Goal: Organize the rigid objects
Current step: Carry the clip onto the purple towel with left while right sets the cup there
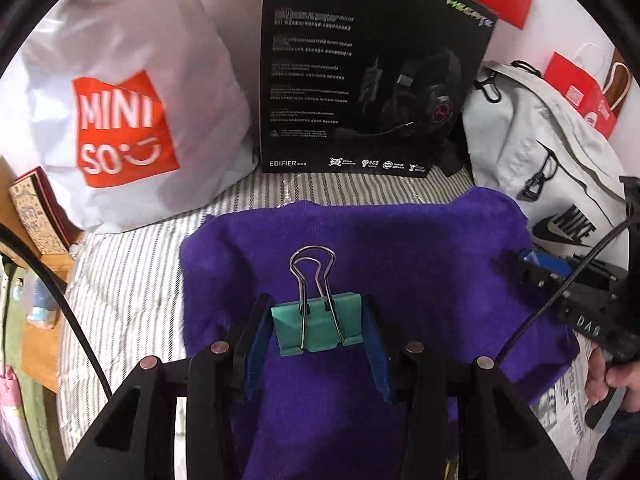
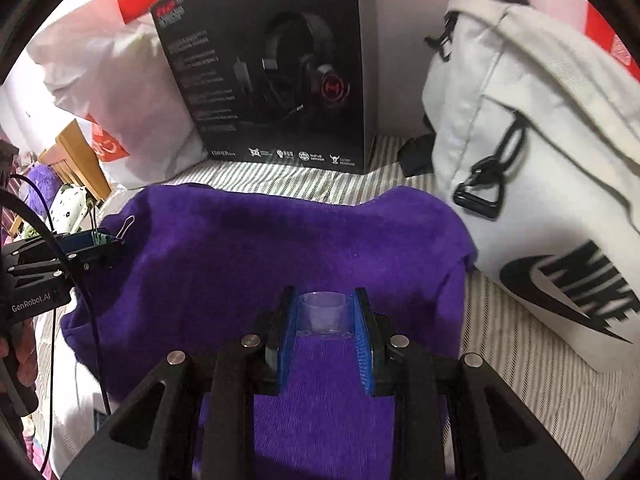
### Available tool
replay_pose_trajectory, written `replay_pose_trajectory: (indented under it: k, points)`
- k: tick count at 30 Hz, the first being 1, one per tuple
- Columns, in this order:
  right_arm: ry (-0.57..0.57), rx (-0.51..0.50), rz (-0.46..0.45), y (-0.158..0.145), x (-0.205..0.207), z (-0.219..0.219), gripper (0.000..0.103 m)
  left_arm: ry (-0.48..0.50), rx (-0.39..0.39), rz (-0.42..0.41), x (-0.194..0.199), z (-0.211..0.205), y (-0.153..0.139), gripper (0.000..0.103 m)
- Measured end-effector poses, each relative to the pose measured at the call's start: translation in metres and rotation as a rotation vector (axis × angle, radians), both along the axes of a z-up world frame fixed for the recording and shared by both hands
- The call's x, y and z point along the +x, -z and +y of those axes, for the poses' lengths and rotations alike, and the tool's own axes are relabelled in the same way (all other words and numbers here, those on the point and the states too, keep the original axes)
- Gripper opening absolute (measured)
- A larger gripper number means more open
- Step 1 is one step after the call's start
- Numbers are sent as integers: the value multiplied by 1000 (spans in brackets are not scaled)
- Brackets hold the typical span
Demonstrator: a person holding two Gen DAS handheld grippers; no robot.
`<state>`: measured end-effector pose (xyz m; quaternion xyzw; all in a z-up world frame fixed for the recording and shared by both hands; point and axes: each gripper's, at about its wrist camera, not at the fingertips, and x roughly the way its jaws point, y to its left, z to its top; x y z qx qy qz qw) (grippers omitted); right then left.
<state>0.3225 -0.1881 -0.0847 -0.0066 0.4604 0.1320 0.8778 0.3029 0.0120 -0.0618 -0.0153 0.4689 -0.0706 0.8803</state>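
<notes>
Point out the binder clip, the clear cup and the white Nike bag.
binder clip [image 1: 320, 330]: left wrist view, on its green body.
clear cup [image 2: 325, 314]: right wrist view, on its near wall.
white Nike bag [image 2: 532, 92]: right wrist view, on its upper side panel.

Black tool frames, blue pads, silver screws, black cables.

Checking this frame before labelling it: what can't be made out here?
- Clear ring, right wrist view: see-through, so whether it is a tape roll or a cup is unclear.
- Headset box, both views: top cut off by the edge; small print blurred.
- Right gripper, left wrist view: fingertips blurred.
</notes>
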Motion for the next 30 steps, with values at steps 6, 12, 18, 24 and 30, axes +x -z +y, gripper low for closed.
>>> replay_pose_trajectory:
  k: [6,12,18,24,30]
  points:
    - [-5,-17,27,14,17,3,27,16,16,20,20,-8,15,42]
    - [-1,-41,40,21,27,4,27,21,35,45,35,-13,30,42]
    - [-2,-61,49,26,31,6,27,31,64,78,43,-19,43,42]
    - [-3,-57,70,34,36,10,27,36,79,92,47,-23,48,42]
    - [-8,-63,76,39,38,12,27,38,82,98,51,-22,51,42]
